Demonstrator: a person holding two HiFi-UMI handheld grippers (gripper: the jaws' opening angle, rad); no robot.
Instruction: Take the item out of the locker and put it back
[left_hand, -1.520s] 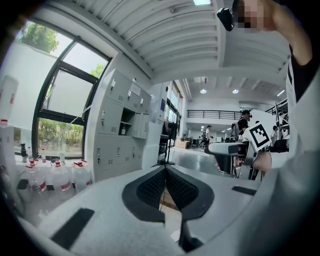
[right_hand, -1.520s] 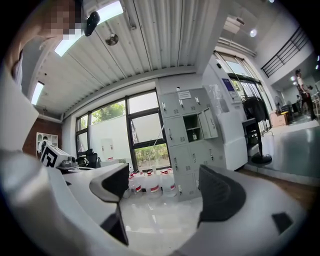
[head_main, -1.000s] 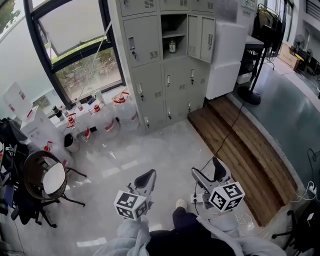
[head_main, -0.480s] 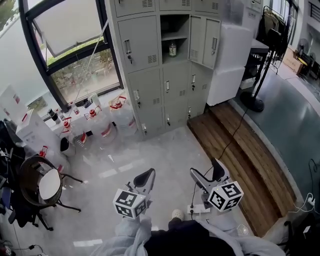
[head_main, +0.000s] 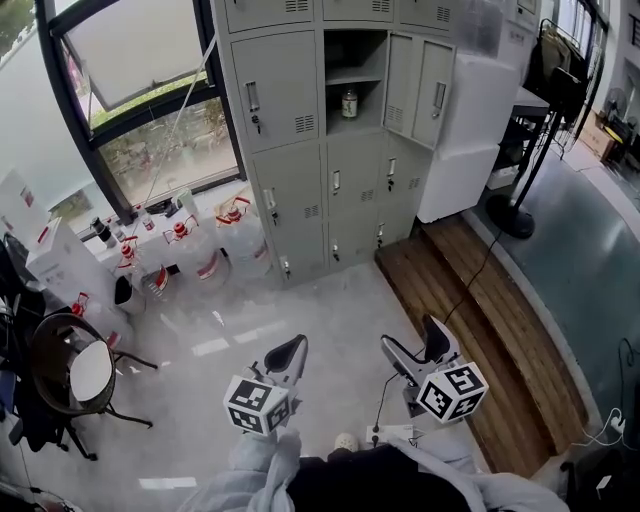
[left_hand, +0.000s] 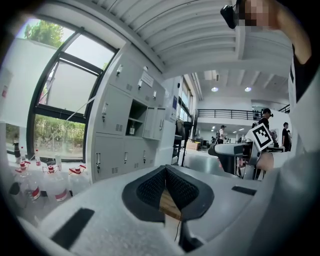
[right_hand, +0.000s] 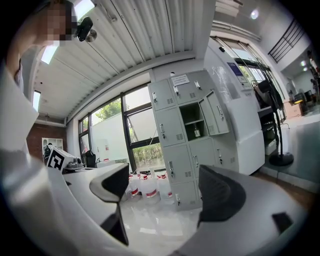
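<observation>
Head view: grey sheet-metal locker (head_main: 300, 150), flat doors with vent slots. One compartment stands open. One small jar (head_main: 348, 103) sits inside under the shelf, label unreadable. Clear jugs (head_main: 235, 225) with red caps stand on the glossy floor (head_main: 300, 310); count unclear. Left gripper (head_main: 285, 356) and right gripper (head_main: 415, 345) are well apart from the locker.

Left gripper view: two ribbed dark pads (left_hand: 182, 189) pressed together, nothing gripped.

Right gripper view: two pads (right_hand: 220, 192) wide apart, empty.

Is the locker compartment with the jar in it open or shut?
Open: the compartment shows its inside in the head view, with the jar standing upright below a shelf.
</observation>
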